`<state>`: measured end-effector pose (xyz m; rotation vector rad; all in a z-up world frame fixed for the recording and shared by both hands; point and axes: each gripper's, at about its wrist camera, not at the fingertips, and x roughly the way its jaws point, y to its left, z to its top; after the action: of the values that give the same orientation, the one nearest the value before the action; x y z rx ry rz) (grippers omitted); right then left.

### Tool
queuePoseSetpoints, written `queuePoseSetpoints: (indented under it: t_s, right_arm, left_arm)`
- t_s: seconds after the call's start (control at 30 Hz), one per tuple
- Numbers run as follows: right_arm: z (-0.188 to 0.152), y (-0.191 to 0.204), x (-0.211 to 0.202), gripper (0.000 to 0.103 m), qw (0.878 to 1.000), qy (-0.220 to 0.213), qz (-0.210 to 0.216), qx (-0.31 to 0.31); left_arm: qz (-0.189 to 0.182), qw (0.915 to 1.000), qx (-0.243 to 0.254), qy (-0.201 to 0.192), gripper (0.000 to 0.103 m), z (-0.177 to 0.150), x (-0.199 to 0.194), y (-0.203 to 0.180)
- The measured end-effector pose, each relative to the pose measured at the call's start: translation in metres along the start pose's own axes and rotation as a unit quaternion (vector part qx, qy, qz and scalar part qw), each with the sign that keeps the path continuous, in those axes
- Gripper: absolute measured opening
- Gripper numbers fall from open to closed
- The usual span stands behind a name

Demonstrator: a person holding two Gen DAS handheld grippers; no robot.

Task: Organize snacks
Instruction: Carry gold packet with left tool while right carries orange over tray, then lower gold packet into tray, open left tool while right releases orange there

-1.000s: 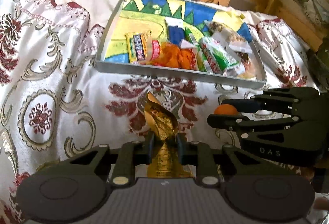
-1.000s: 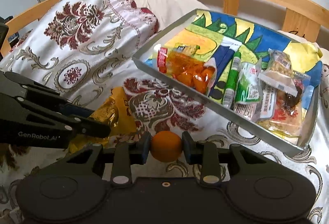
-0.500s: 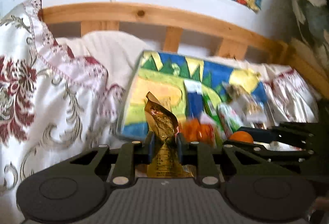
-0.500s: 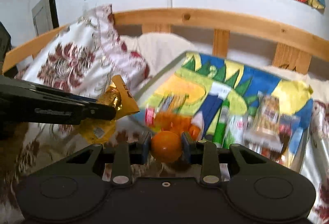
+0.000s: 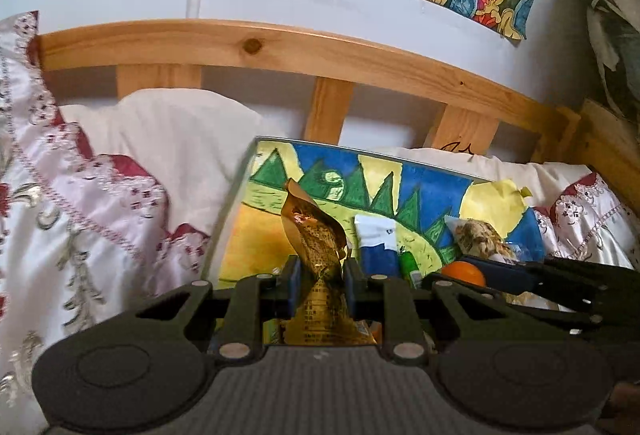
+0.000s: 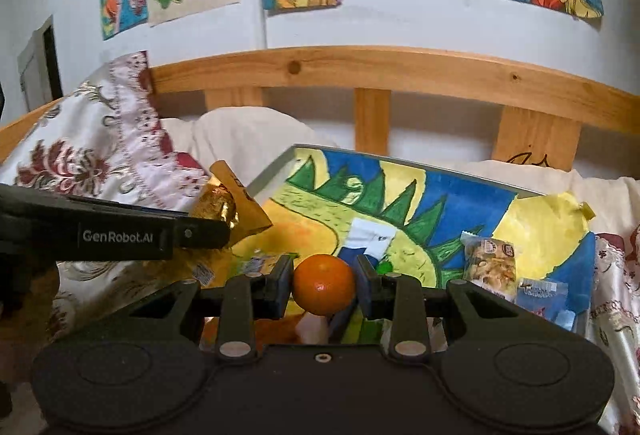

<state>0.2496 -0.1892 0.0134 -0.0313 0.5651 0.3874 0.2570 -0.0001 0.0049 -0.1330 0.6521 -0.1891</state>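
Both grippers point forward and slightly down over the tray at centre frame: the left gripper is clenched on a gold wrapper, the right gripper grasps an orange. The wrapper stands upright, its long axis vertical and its twisted end up, over the tray's left part. "GenRobot.AI" reads on the left gripper's side, at the right view's left edge.

"GenRobot.AI" stood in pale letters on side of left gripper, seen from right wrist. Print on gold snack packet was too small to read.
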Motion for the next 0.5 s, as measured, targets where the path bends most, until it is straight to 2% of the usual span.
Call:
queuePoseSetpoints:
  t_s: [0.5]
  right_arm:
    - [-0.020, -0.021, 0.031, 0.035, 0.999, 0.024, -0.006, 0.036]
  left_arm:
    - [-0.004, 0.9997, 0.000, 0.023, 0.025, -0.013, 0.034, 0.000]
